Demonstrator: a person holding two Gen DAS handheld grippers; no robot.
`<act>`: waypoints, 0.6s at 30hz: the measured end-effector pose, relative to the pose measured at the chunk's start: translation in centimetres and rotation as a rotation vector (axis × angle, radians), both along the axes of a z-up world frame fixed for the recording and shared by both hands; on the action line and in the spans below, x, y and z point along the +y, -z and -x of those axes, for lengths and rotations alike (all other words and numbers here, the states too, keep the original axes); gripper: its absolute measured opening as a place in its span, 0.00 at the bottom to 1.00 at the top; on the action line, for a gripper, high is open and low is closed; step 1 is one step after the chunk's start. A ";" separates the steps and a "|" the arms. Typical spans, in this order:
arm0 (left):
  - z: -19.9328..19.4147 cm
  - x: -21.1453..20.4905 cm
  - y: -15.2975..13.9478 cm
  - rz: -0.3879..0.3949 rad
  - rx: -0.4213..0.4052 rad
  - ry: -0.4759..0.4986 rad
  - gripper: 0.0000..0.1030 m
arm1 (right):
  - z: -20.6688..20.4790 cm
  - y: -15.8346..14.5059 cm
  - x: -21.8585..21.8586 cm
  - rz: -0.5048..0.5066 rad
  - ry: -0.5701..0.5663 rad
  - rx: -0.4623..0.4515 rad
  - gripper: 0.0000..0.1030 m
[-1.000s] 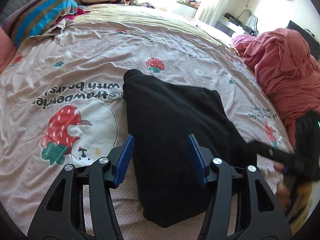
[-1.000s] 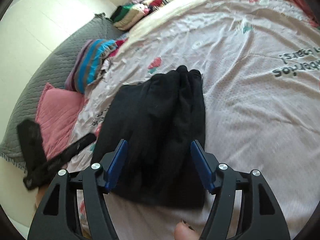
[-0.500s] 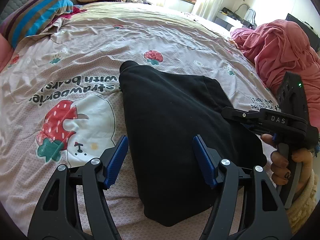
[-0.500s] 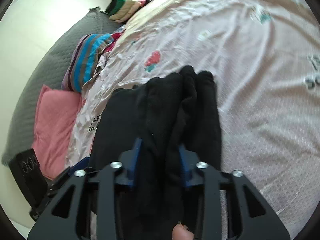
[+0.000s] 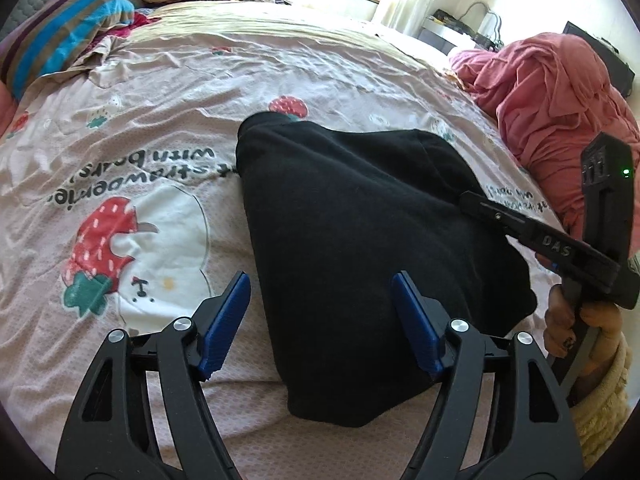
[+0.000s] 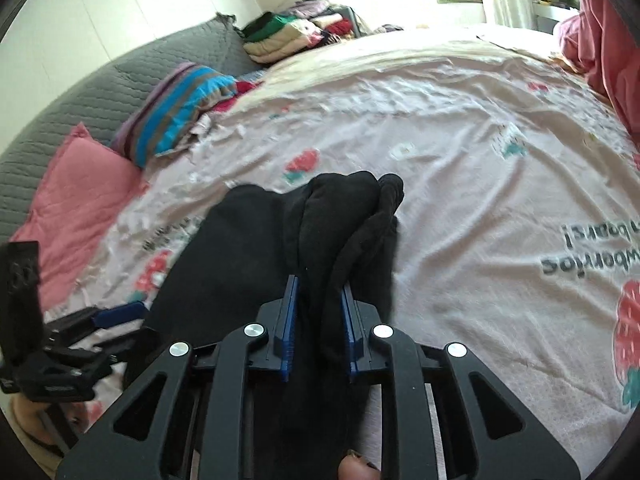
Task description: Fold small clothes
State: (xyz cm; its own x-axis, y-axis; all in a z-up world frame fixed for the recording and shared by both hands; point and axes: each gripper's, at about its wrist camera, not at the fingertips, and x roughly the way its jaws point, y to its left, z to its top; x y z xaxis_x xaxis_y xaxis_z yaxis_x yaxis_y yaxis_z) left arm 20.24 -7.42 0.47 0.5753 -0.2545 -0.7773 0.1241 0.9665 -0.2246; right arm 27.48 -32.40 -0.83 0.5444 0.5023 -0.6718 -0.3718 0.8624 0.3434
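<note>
one black garment (image 6: 280, 264): edge hidden btwn closing right gripper (image 6: 318, 320) pads.

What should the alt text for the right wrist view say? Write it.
The right gripper is closing on a bunched fold of a black garment lying on a pink strawberry-print bedspread. Pillows and stacked clothes sit at the far left.

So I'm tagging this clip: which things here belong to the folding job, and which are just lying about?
Job:
- black garment
- right claw, closing on a bunched fold of it
- left claw, opening, pads clear of the cloth

Lying about:
- pink cloth heap
- striped pillow
- pink pillow
- folded clothes stack
</note>
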 end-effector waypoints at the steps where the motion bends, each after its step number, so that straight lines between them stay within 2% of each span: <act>1: 0.0 -0.1 0.2 -0.002 0.005 0.001 0.64 | -0.1 0.6 0.0 0.007 0.003 0.017 0.19; 4: 0.1 -0.3 0.7 0.001 0.016 -0.003 0.64 | 0.3 1.6 0.0 0.022 0.014 0.026 0.27; 7: 0.3 0.0 0.8 0.011 0.017 -0.014 0.64 | 0.9 1.8 -0.4 -0.007 0.026 0.048 0.43; 9: 0.5 0.2 0.7 0.021 0.018 -0.016 0.64 | 1.4 2.0 -1.0 -0.044 0.029 0.070 0.44; 15: 1.3 0.3 0.6 0.027 0.013 -0.017 0.64 | 2.9 2.1 -2.7 -0.146 0.039 0.132 0.53; 18: 1.4 0.4 0.8 0.040 0.016 -0.022 0.64 | 3.6 2.2 -3.1 -0.188 0.028 0.160 0.54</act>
State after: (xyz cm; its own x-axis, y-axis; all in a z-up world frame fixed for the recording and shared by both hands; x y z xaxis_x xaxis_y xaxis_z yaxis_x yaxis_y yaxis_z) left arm 18.80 -6.98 -0.37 0.5690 -0.2735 -0.7755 0.0993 0.9590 -0.2653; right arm 23.90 -35.52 -3.08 0.4535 0.6128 -0.6471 -0.2768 0.7870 0.5513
